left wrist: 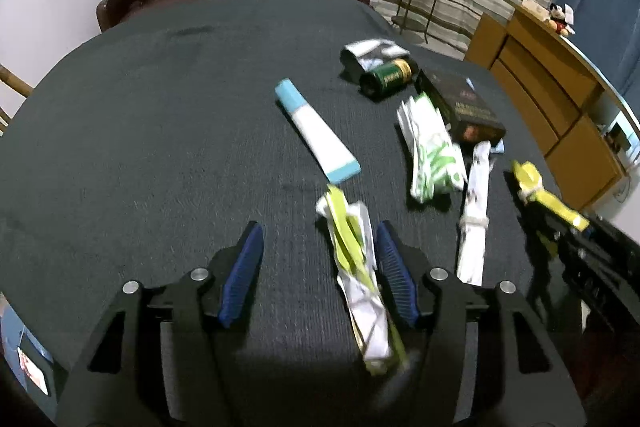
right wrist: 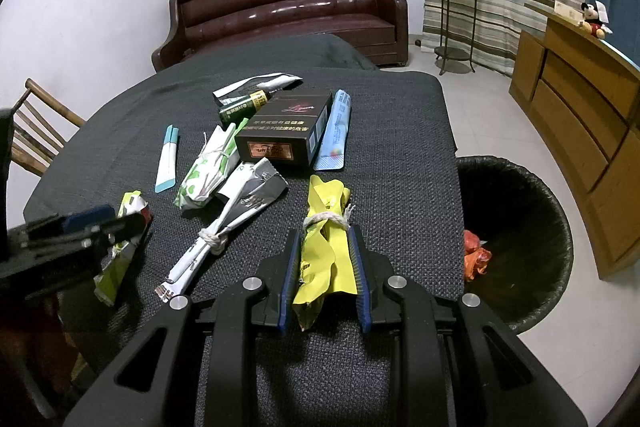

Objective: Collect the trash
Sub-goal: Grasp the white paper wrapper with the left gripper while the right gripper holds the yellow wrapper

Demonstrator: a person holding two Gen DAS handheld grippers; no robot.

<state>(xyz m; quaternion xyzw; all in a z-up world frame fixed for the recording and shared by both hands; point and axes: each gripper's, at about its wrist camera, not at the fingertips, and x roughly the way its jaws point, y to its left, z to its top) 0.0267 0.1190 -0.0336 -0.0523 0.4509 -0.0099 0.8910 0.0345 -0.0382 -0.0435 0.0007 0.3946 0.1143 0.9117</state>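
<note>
1. Nearest us, the right gripper (right wrist: 324, 255) is clenched on a yellow crumpled wrapper tied with white string (right wrist: 326, 251), its lower end hanging over the table's near edge.
2. The left gripper (left wrist: 320, 259) has its jaws apart; a blurred green-and-white crumpled wrapper (left wrist: 356, 275) lies between them against the right pad, grip unclear.
3. The dark grey woven tablecloth (right wrist: 400, 147) is bare along its right edge, just beside the black mesh waste bin (right wrist: 516, 239) holding something orange.
4. Mid-table, clutter: a white string-tied wrapper (right wrist: 224, 227), a black rectangular box (right wrist: 284, 135), a pale blue tube (left wrist: 316, 131).
5. Farthest, a brown leather sofa (right wrist: 280, 7), partly hidden behind the table.
</note>
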